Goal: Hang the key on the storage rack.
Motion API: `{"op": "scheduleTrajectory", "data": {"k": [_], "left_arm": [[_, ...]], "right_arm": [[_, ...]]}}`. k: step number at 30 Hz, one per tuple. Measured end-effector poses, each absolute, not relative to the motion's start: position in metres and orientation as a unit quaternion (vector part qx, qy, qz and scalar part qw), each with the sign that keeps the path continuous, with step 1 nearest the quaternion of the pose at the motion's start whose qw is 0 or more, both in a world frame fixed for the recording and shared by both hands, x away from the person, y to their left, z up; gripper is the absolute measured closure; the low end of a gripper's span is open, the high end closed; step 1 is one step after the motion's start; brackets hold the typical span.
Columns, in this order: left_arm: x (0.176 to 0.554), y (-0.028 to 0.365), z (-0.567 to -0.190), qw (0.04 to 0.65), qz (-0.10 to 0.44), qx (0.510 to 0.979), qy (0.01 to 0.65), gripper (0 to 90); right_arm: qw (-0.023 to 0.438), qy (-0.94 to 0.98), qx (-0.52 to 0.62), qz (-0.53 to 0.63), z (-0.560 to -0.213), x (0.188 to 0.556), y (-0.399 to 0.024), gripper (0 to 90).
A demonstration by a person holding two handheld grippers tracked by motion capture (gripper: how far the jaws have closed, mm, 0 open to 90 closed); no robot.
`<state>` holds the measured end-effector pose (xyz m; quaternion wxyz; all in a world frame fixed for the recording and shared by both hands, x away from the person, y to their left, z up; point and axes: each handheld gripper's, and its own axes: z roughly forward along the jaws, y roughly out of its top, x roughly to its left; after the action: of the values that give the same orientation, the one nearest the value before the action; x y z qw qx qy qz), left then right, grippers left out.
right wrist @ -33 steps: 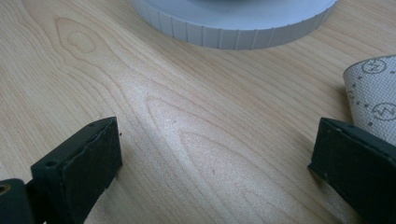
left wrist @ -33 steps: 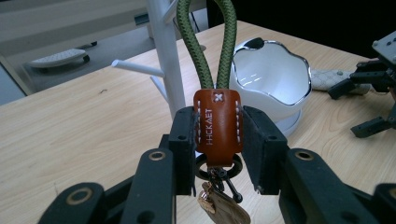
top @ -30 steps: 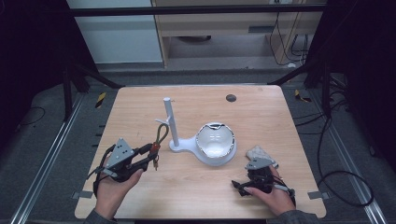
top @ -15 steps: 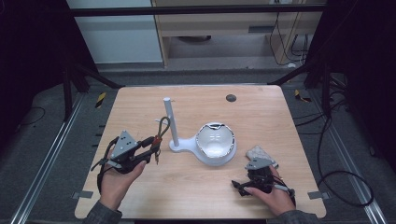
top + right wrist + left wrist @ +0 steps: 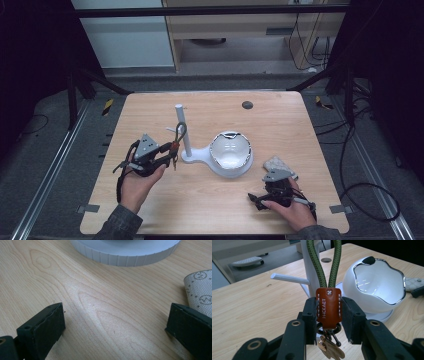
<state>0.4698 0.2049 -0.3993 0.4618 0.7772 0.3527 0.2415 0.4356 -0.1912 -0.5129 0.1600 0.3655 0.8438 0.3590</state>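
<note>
Gripping the orange leather tab (image 5: 328, 307) of a key strap, the left gripper (image 5: 170, 152) has carried it rightward since a second ago, from the table's left side to just beside the white stand (image 5: 184, 134). Its jaws are clamped on the tab from both sides; the green cord loop (image 5: 327, 263) rises above them and the keys (image 5: 330, 346) dangle below. From above, the loop now overlaps the stand's upright post, near its short side peg (image 5: 289, 278); whether cord and post touch cannot be told. The right gripper (image 5: 274, 189) has not moved: it rests low on the table (image 5: 280, 120) in front and to the right of the stand, jaws wide apart with bare wood between them. Beside it lies a small patterned cloth (image 5: 278, 163). The white bowl (image 5: 229, 150), chrome-rimmed, sits on the stand's base right of the post, crowding that side. Behind the stand the tabletop runs free to the far edge, apart from a dark round hole (image 5: 247, 105); left of the stand there is open wood to the table's edge.
</note>
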Motion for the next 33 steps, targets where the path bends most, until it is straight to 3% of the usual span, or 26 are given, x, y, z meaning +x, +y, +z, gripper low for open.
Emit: {"op": "scheduleTrajectory", "data": {"k": [33], "left_arm": [[0.486,0.192,-0.412,0.45,0.233,0.78,0.367,63.8]], "right_arm": [[0.16,0.844,0.366,0.359,-0.513,0.436,-0.191,1.6]]}}
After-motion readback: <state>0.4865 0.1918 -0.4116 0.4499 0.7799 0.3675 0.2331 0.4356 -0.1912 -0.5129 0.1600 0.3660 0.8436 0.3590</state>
